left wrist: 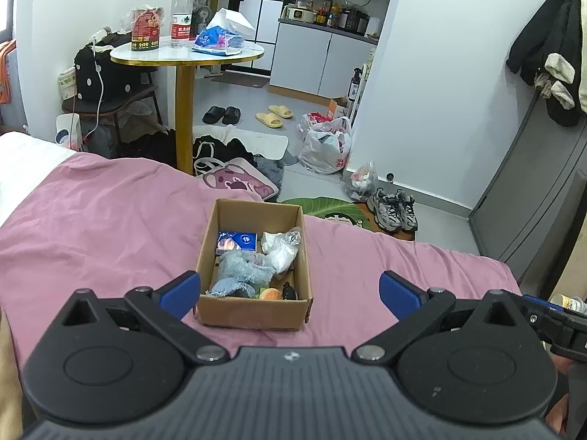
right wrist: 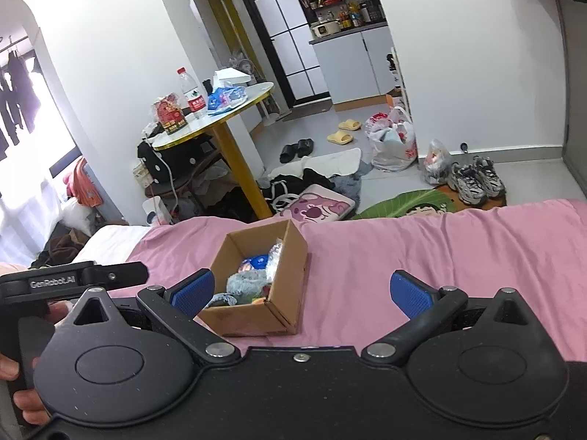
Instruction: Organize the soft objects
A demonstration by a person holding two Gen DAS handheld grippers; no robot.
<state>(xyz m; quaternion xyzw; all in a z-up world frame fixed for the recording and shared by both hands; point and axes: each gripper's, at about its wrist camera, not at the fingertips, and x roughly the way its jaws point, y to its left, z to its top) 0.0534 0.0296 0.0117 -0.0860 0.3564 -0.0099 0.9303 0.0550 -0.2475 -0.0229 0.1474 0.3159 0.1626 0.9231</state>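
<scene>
An open cardboard box (left wrist: 253, 311) sits on the pink bedsheet (left wrist: 91, 227). Inside lie a grey-blue plush (left wrist: 242, 269), a blue packet (left wrist: 236, 241), a clear plastic bag (left wrist: 282, 247), a small orange-green toy (left wrist: 270, 294) and a small black item (left wrist: 290, 290). My left gripper (left wrist: 290, 295) is open and empty, held just in front of the box. My right gripper (right wrist: 301, 293) is open and empty, with the box (right wrist: 271, 317) between its fingers and a little ahead; the plush (right wrist: 245, 280) shows inside.
The bed's far edge drops to a cluttered floor with bags (left wrist: 326, 146), sneakers (left wrist: 396, 209), slippers (left wrist: 273, 115) and a pink pouch (left wrist: 238, 179). A round gold-legged table (left wrist: 187, 53) with a bottle and packets stands beyond. The left gripper's handle (right wrist: 73, 280) shows at the right wrist view's left.
</scene>
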